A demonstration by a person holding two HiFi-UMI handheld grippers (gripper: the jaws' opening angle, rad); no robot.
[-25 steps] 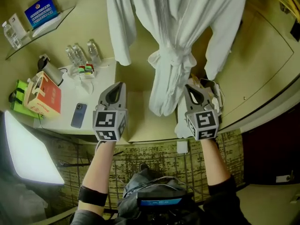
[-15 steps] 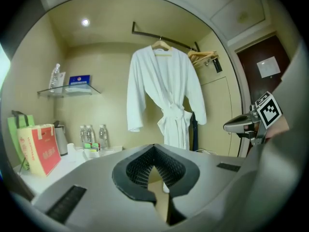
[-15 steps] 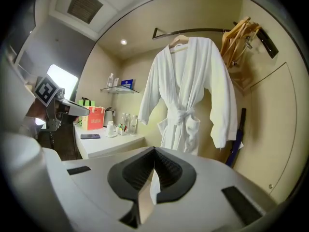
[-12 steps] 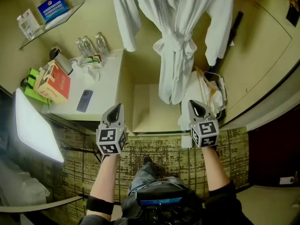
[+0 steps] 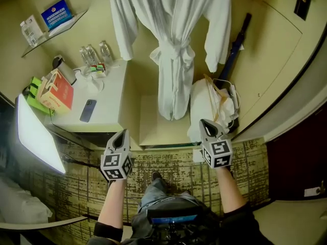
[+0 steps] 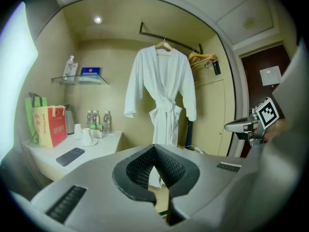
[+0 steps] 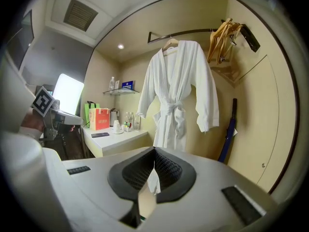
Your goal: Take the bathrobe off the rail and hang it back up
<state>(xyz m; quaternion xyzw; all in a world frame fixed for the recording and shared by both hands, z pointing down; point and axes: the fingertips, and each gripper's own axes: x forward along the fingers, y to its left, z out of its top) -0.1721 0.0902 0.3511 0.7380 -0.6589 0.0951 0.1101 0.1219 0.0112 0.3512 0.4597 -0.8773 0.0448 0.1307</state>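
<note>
White bathrobe (image 5: 171, 50) hung on hanger (image 7: 170, 43) from rail (image 7: 188, 32), belt tied, beside table (image 5: 110, 101). Left gripper (image 5: 121, 134) and right gripper (image 5: 206, 124) were held low, well apart from bathrobe. Fingers of both were closed together, gripping nothing.

white bathrobe (image 5: 171, 50) hanging up, my left gripper (image 5: 121, 135) and right gripper (image 5: 205, 123) low over the carpet (image 5: 168, 165), well clear of it, phone (image 5: 88, 110) by the desk's (image 5: 110, 98) front edge, bottles (image 5: 94, 54) at the back edge
</note>
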